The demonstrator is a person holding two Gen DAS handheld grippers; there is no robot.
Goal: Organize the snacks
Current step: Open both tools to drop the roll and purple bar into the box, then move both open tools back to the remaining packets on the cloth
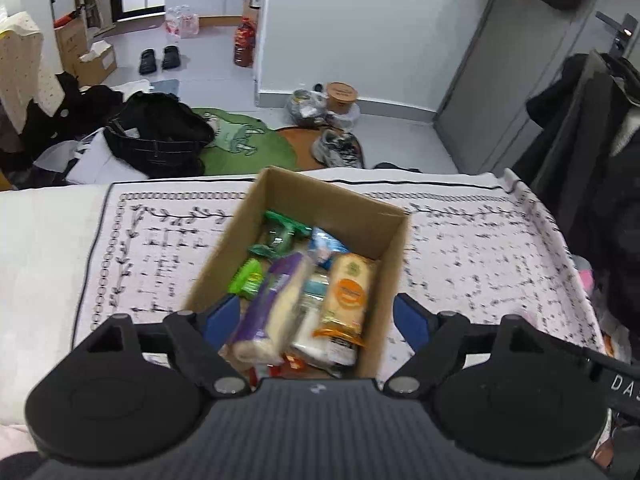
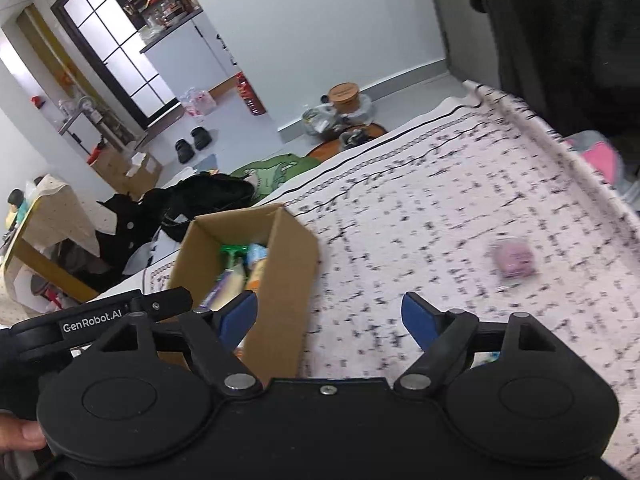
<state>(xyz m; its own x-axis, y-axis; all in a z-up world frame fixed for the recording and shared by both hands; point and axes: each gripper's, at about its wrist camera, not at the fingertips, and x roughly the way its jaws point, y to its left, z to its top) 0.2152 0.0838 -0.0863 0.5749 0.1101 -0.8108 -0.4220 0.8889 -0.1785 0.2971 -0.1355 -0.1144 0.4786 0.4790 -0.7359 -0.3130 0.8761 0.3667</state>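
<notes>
Hovering our left gripper (image 1: 316,316) over the snack box (image 1: 280,188), right gripper (image 2: 330,316) toward the pink packet (image 2: 514,262) on the bed (image 2: 440,200); fingers spread, empty.

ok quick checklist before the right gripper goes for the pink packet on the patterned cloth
1. Right gripper open and empty: ok.
2. Small pink packet lying loose on the patterned white cloth, nothing on top of it: ok.
3. Packet lined up between the right fingers: not ok, it sits off to the right.
4. Left gripper open, holding nothing: ok.
5. Room left in the brown cardboard box: cannot tell, it is crowded with wrapped snacks.
</notes>
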